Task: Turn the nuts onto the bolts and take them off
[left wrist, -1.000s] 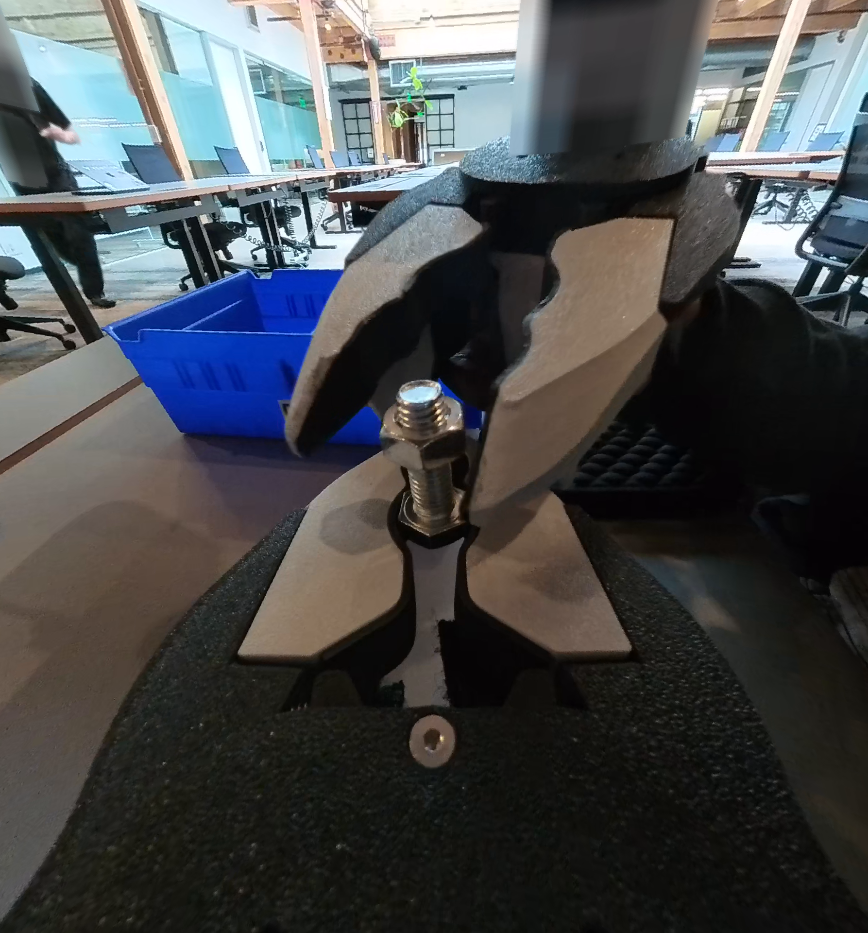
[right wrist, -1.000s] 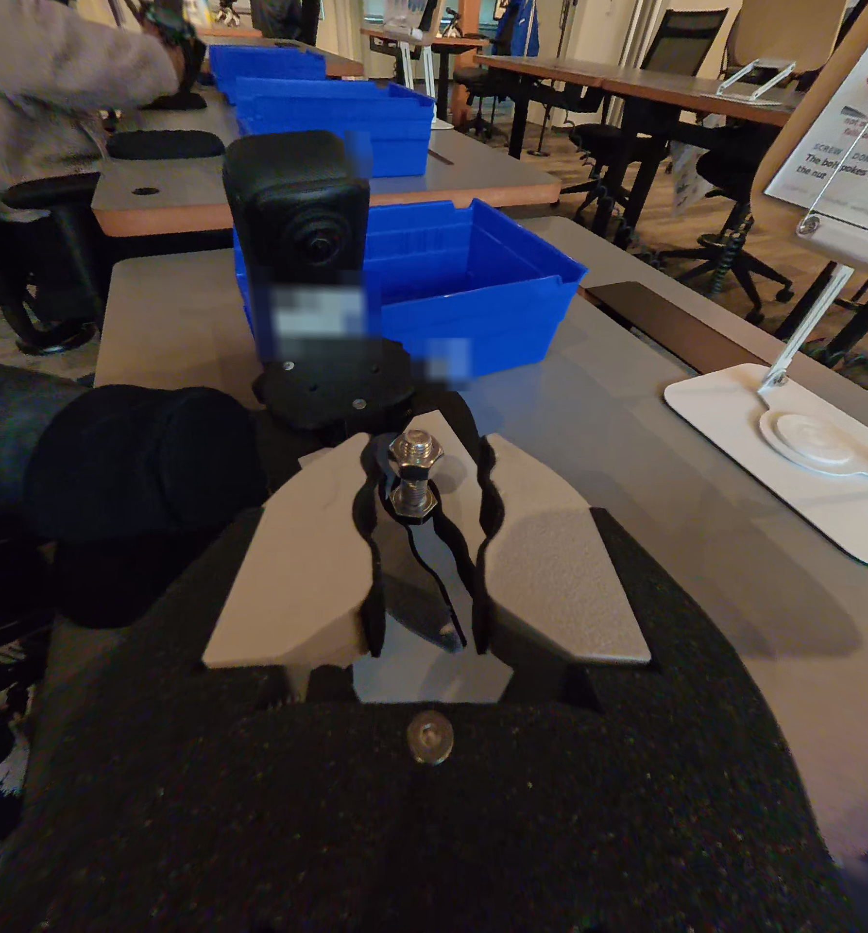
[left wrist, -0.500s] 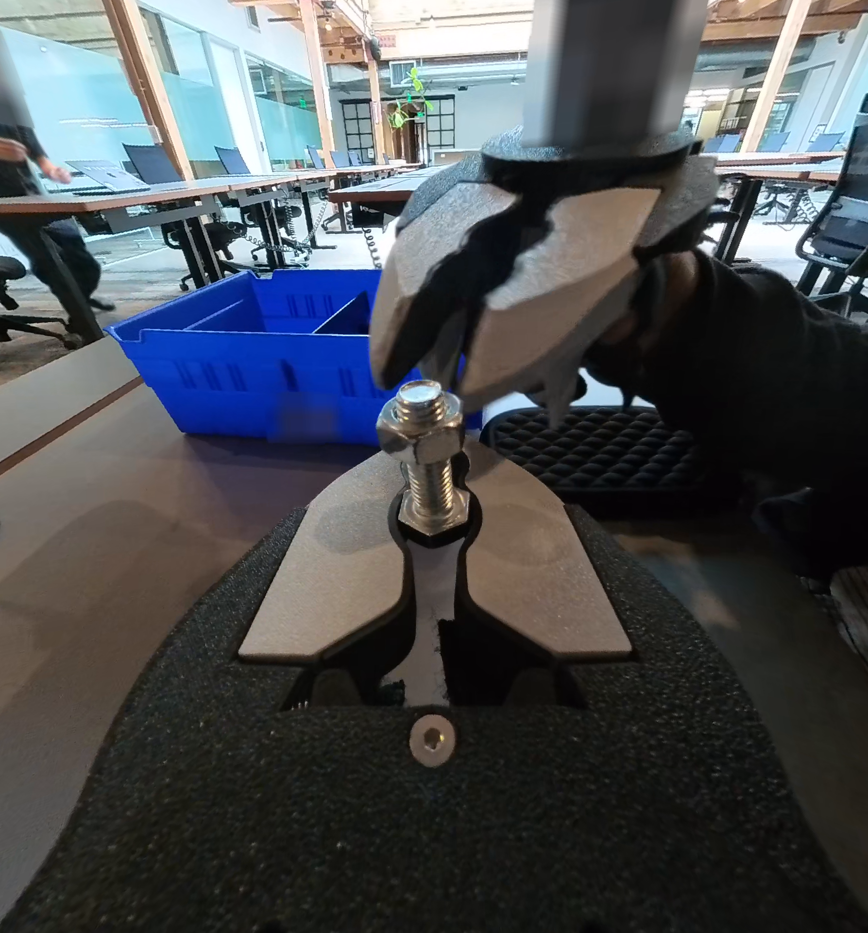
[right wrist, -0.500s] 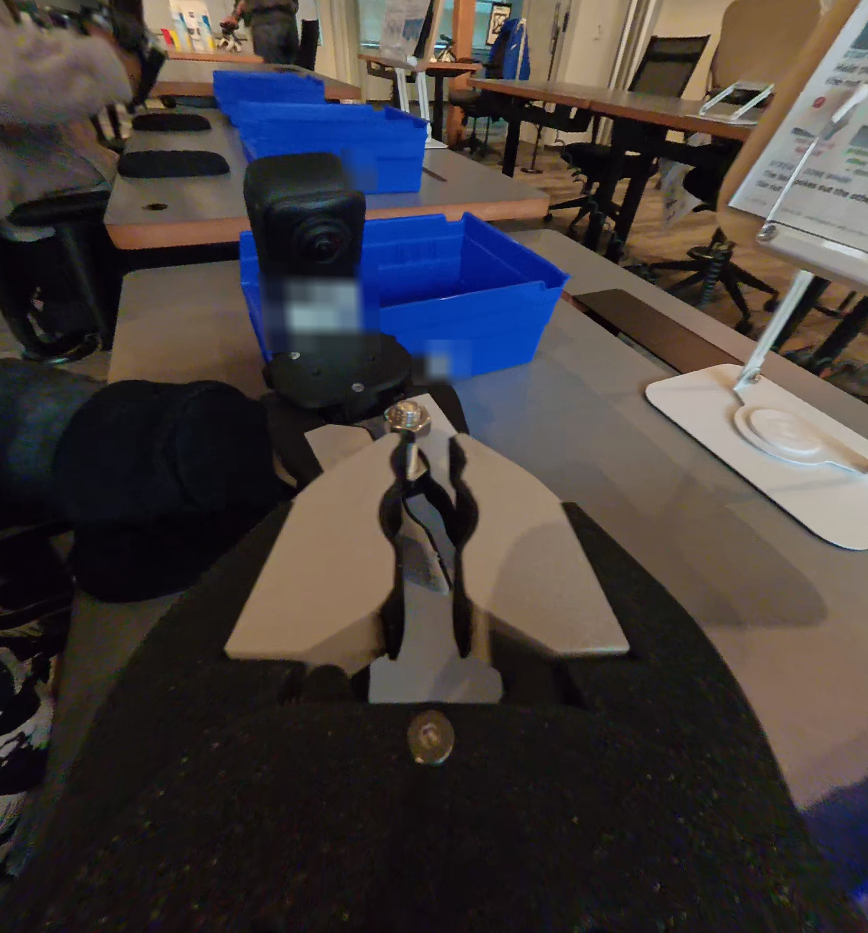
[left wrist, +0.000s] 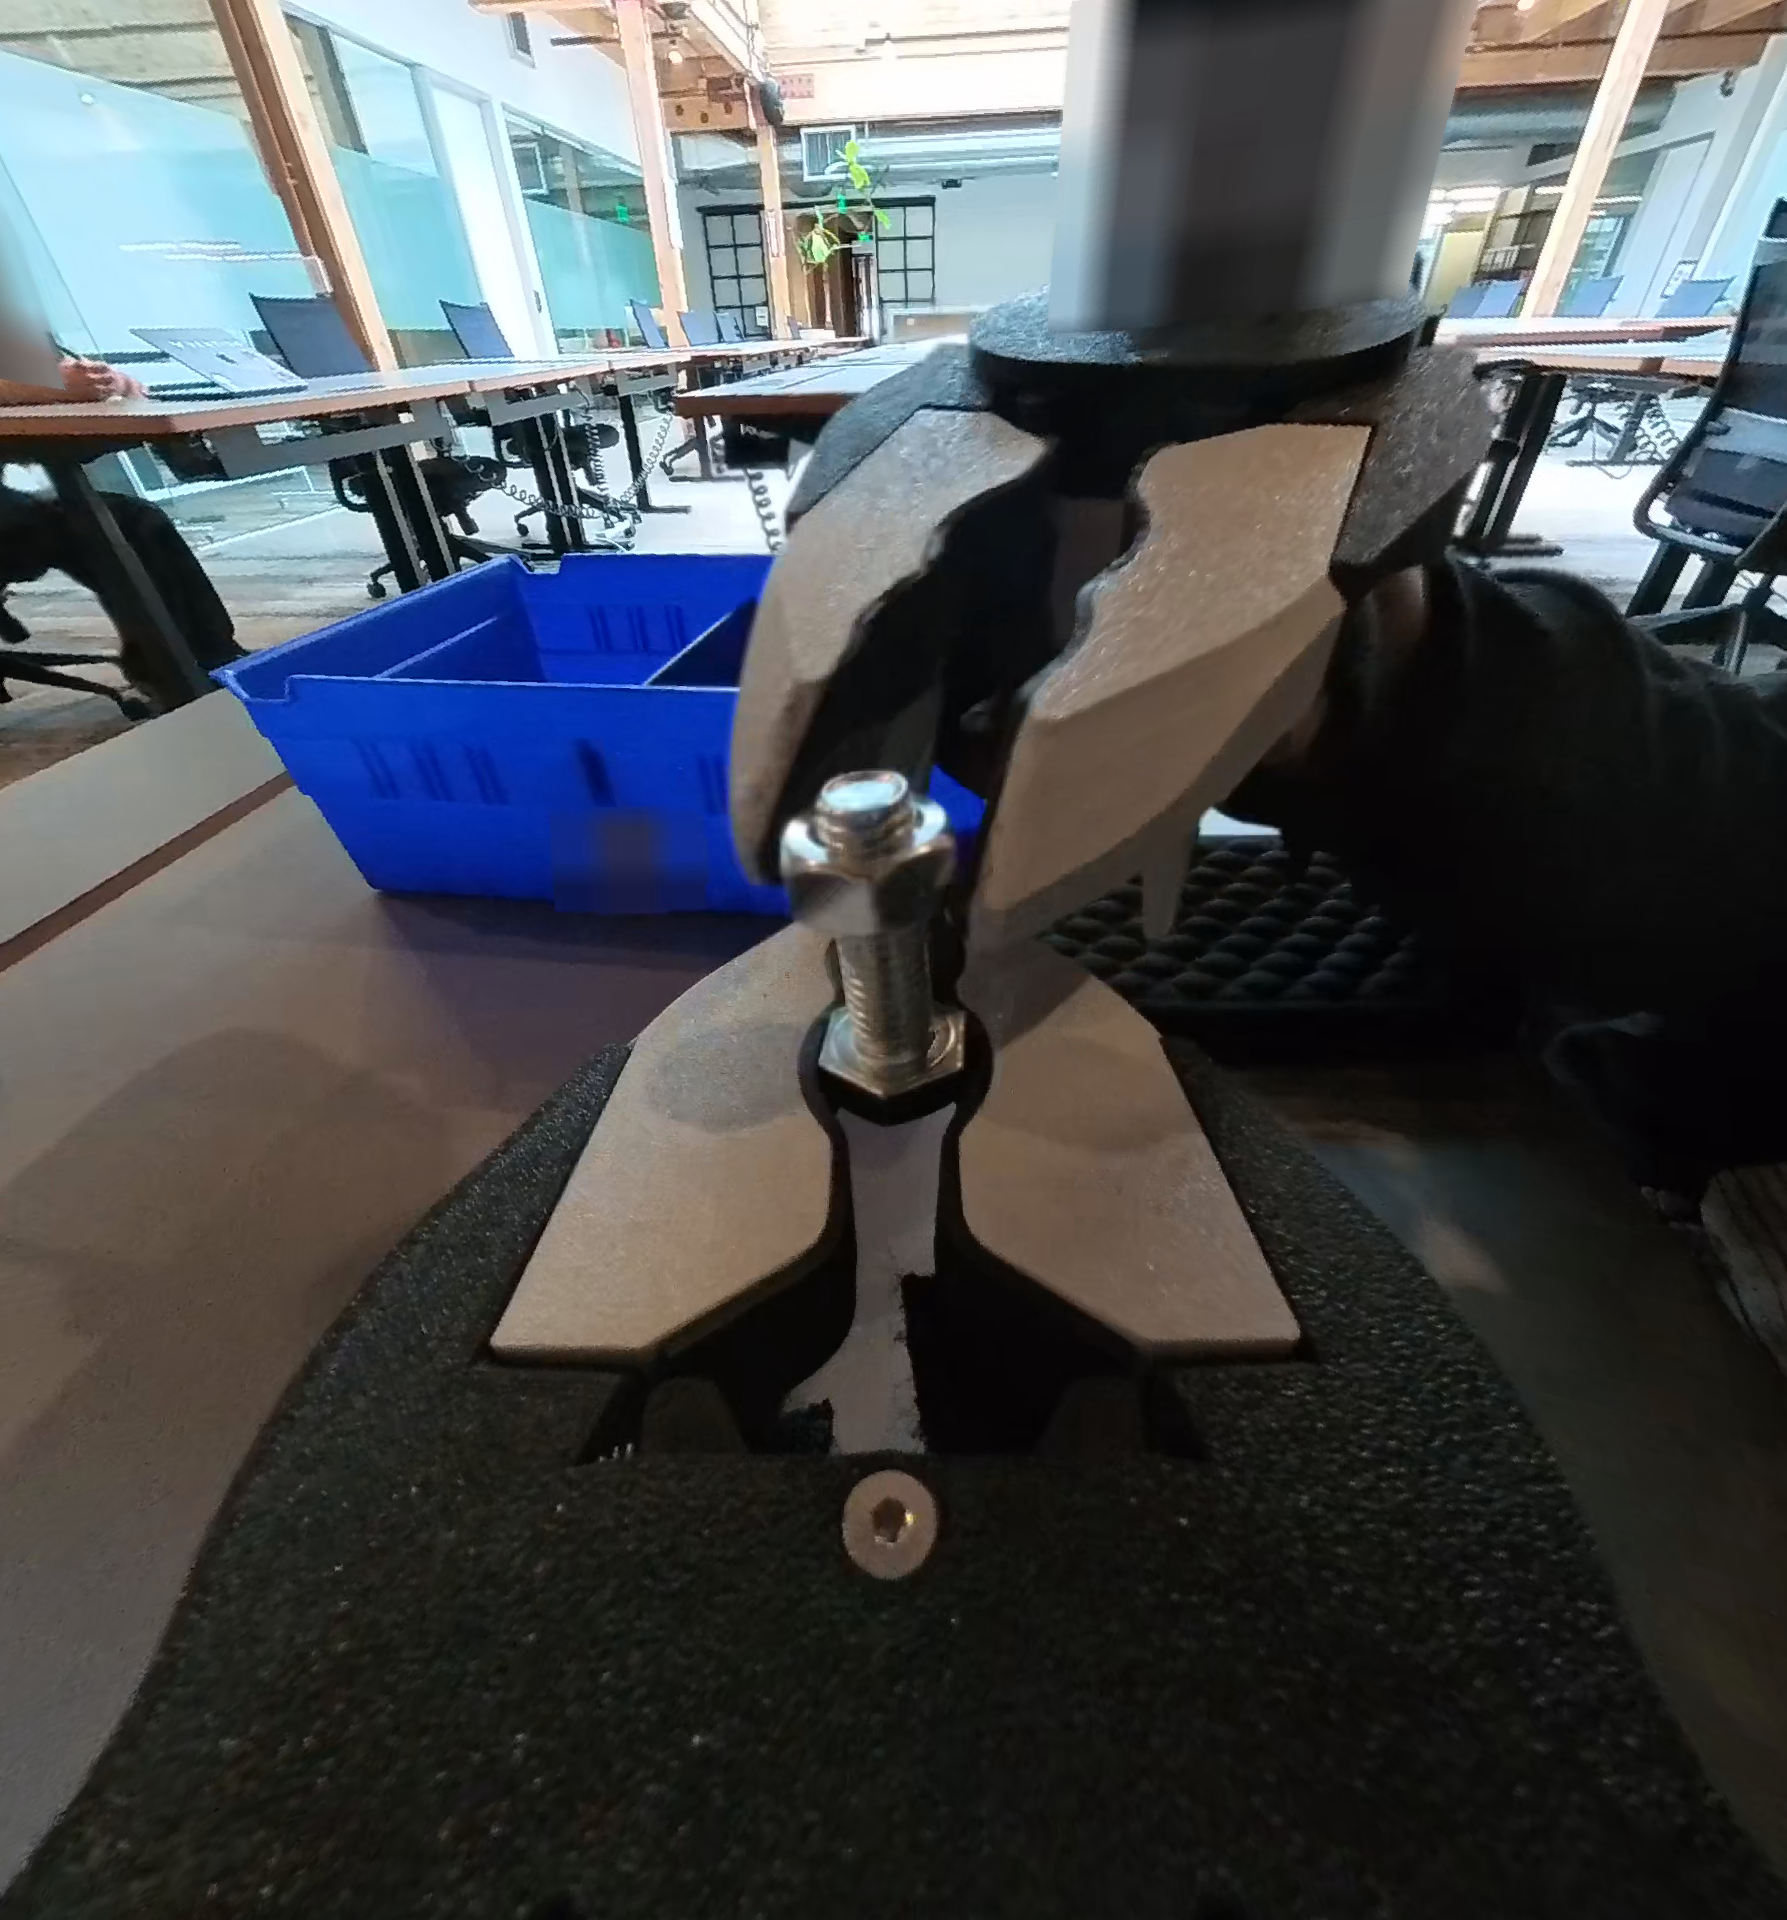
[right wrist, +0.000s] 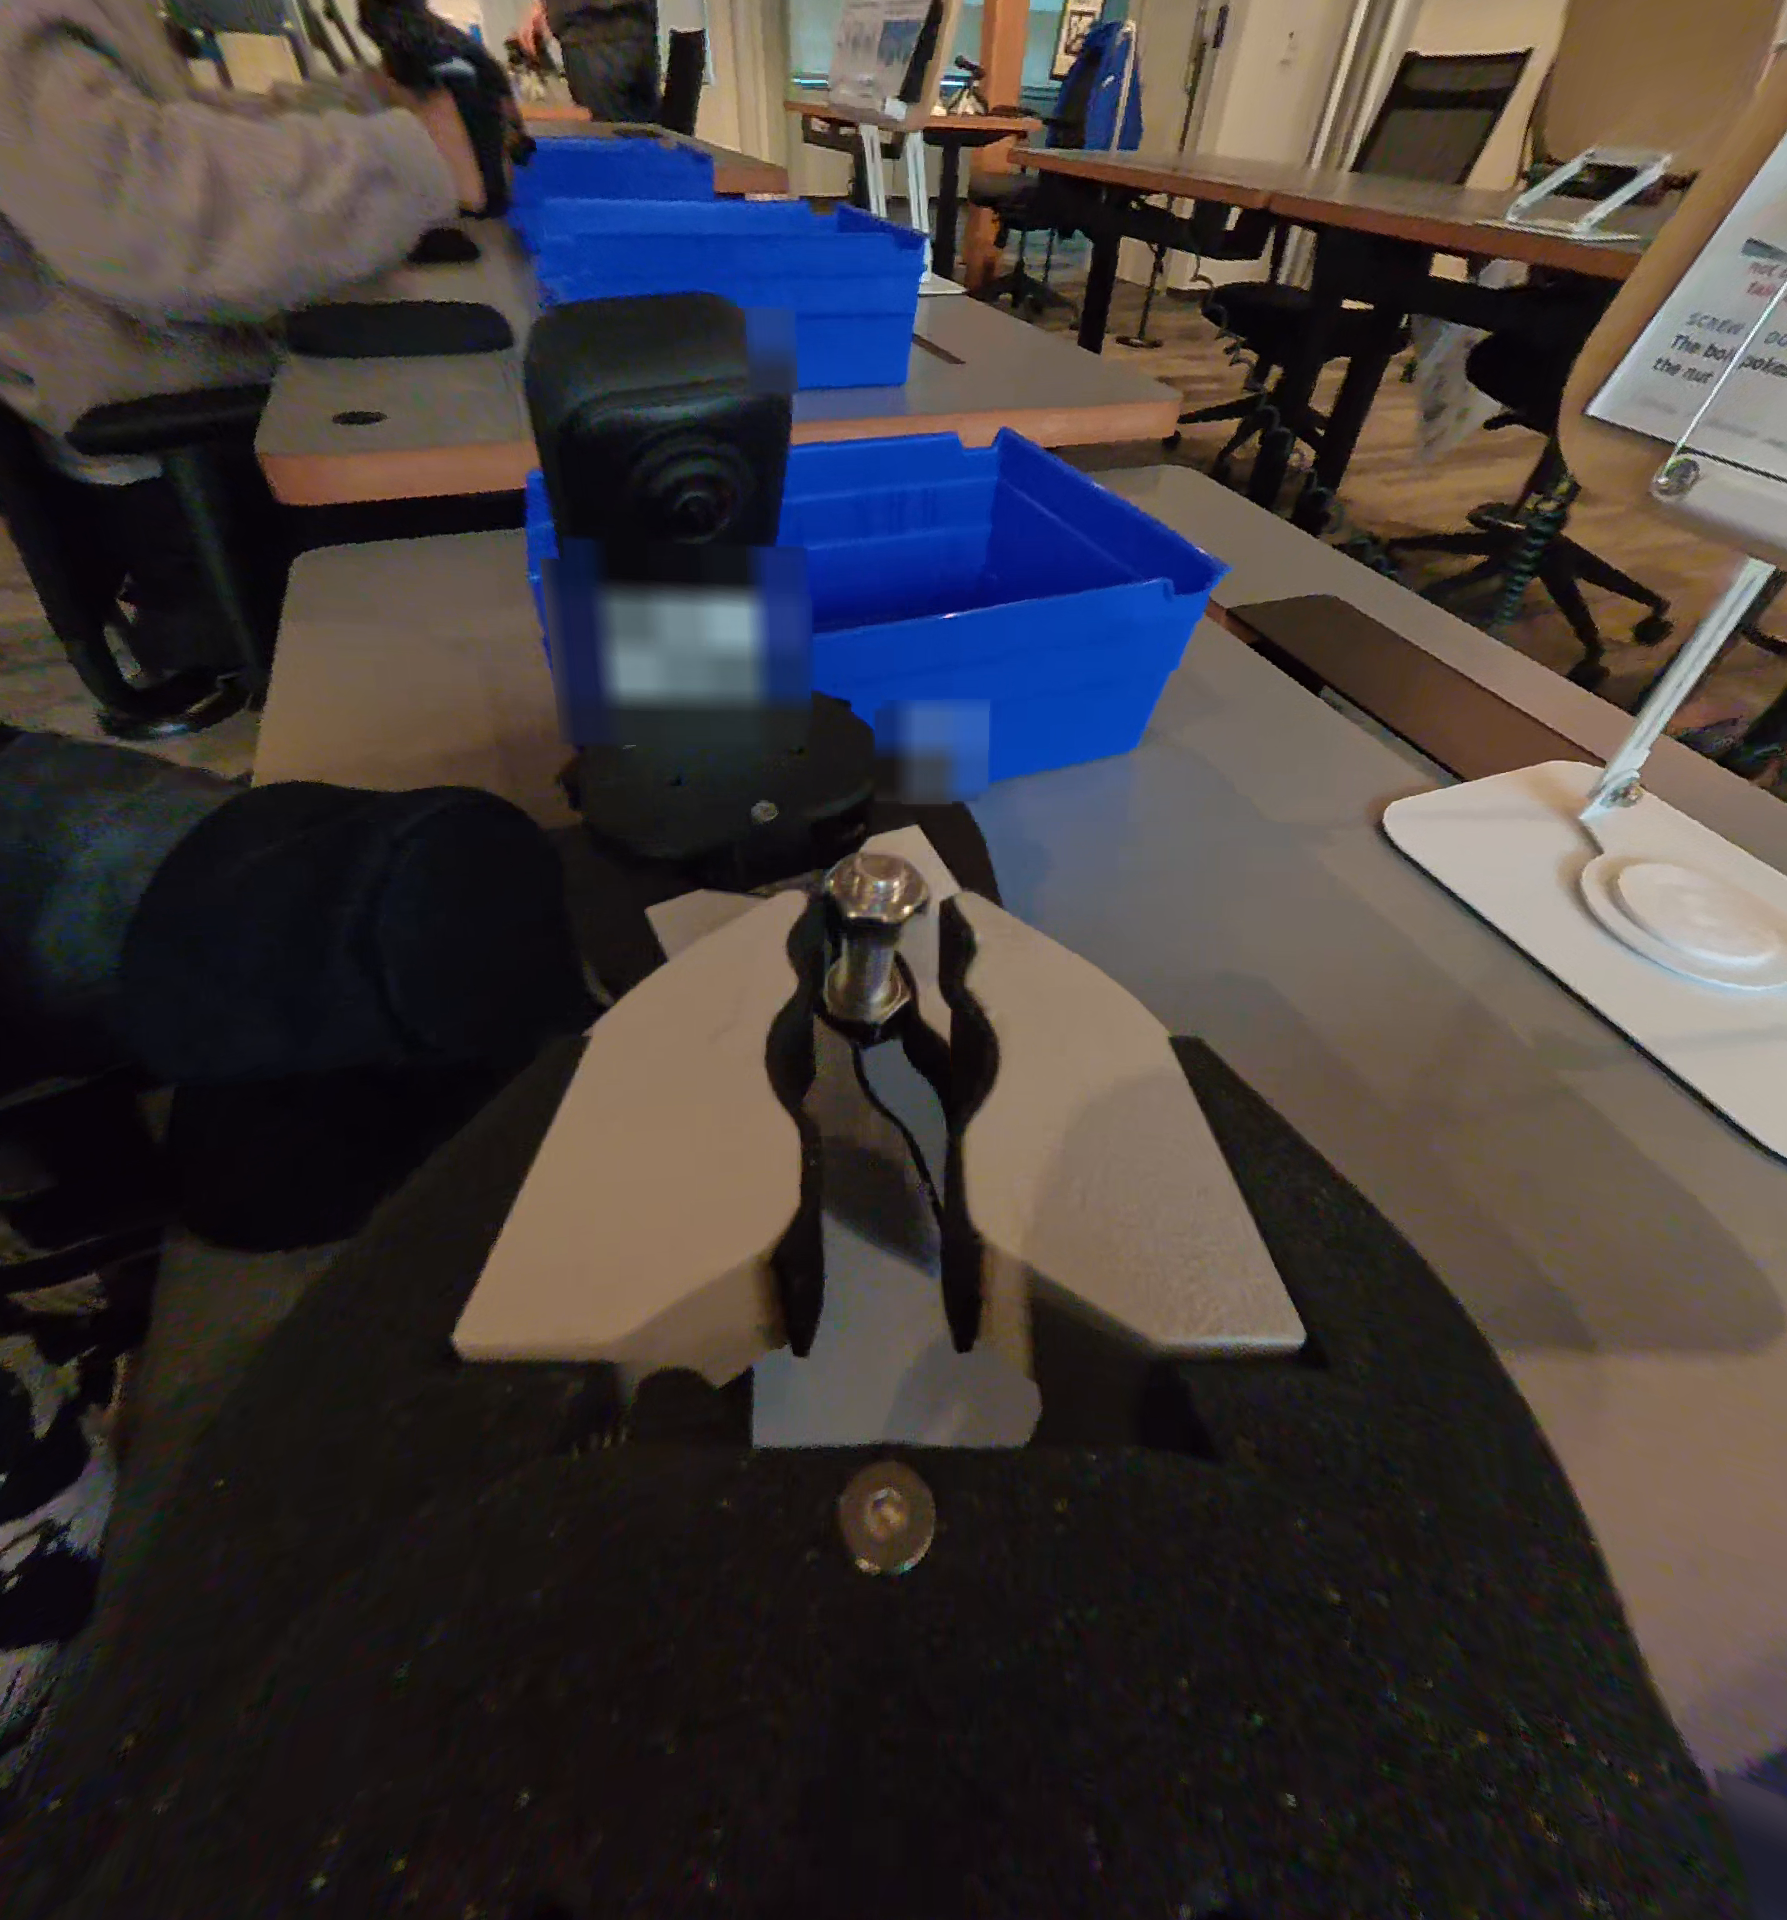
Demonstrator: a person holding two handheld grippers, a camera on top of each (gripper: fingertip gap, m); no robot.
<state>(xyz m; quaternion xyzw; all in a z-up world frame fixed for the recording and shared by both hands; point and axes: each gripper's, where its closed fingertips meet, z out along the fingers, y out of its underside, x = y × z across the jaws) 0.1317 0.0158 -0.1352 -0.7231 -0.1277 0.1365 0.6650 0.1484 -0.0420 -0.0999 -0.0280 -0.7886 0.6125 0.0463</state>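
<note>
Grey tabletop (left wrist: 193,1122) lies beneath the left gripper (left wrist: 894,1039), clenched on the head of the upright bolt (left wrist: 884,987). Above, the right gripper (left wrist: 873,831) straddles its nut (left wrist: 865,868), fingers apart. Behind stands a blue bin (left wrist: 515,790).

Black textured tongs (left wrist: 894,1023) w/ grey fingers (left wrist: 702,1174), hex screw (left wrist: 889,1536); black sleeves (left wrist: 1595,831)
</note>
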